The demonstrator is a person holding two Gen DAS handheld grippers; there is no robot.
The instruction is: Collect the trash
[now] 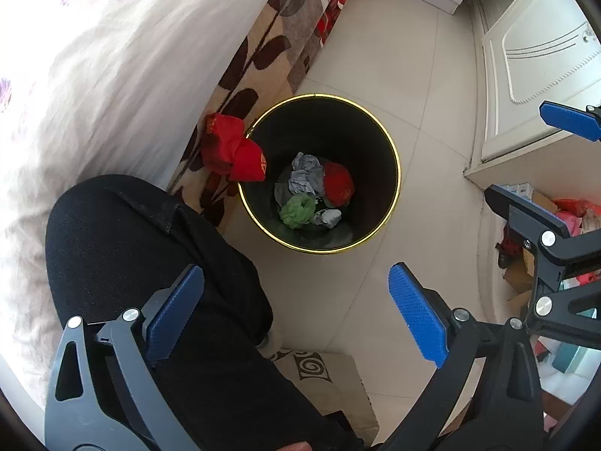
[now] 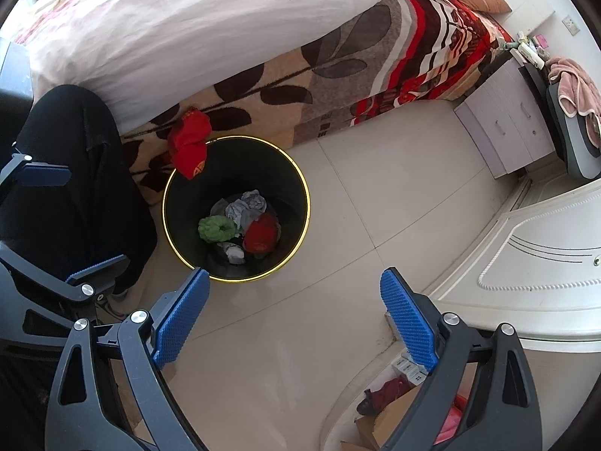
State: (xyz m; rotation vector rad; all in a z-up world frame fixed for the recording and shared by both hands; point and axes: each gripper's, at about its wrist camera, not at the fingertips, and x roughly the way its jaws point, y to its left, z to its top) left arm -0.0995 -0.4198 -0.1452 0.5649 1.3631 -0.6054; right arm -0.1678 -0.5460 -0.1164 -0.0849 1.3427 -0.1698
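Observation:
A black trash bin with a gold rim [image 1: 390,143] [image 2: 305,191] stands on the tile floor beside the bed. Inside lie crumpled grey paper [image 1: 306,178] [image 2: 246,206], a green wad [image 1: 296,211] [image 2: 216,228] and a red piece [image 1: 338,188] [image 2: 261,238]. A red bag [image 1: 231,148] [image 2: 189,143] hangs over the bin's rim on the bed side. My left gripper [image 1: 296,315] is open and empty, above the floor in front of the bin. My right gripper [image 2: 295,315] is open and empty, also in front of the bin; it shows at the right edge of the left wrist view [image 1: 526,158].
The bed with a white quilt [image 1: 94,75] [image 2: 188,18] and patterned blanket [image 2: 338,64] runs along the far side. A person's black-clad leg [image 1: 150,263] [image 2: 75,169] is at the left. A white cabinet [image 2: 526,263], a nightstand [image 2: 507,127] and boxes [image 2: 394,413] stand at the right.

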